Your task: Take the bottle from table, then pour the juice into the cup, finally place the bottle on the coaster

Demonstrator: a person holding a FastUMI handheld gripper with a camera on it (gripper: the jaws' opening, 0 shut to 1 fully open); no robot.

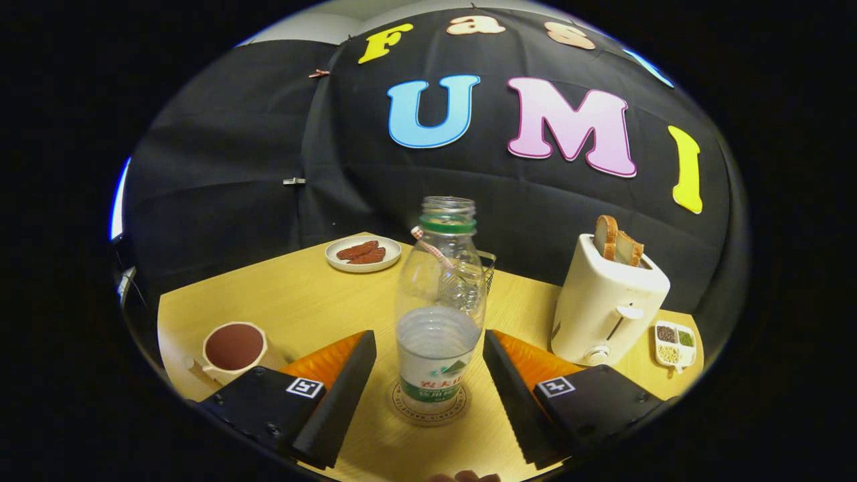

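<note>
The bottle [440, 314] stands upright and uncapped on the coaster [428, 410]. The gripper [428, 375] flanks it, its 2 fingers spread wide and touching nothing. Left of the bottle, the cup [234, 348] looks filled. A careless sideways withdrawal could clip and topple the bottle.

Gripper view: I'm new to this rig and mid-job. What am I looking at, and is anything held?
The camera rides on a hand-held gripper and looks forward along its two fingers. They stand open on either side of the bottle, apart from it, so nothing is held. The uncapped bottle, partly full of clear liquid, stands upright on the coaster. On the wooden table: a cup with reddish-brown liquid beside one finger, a plate of food beyond, a toaster holding bread.
</note>
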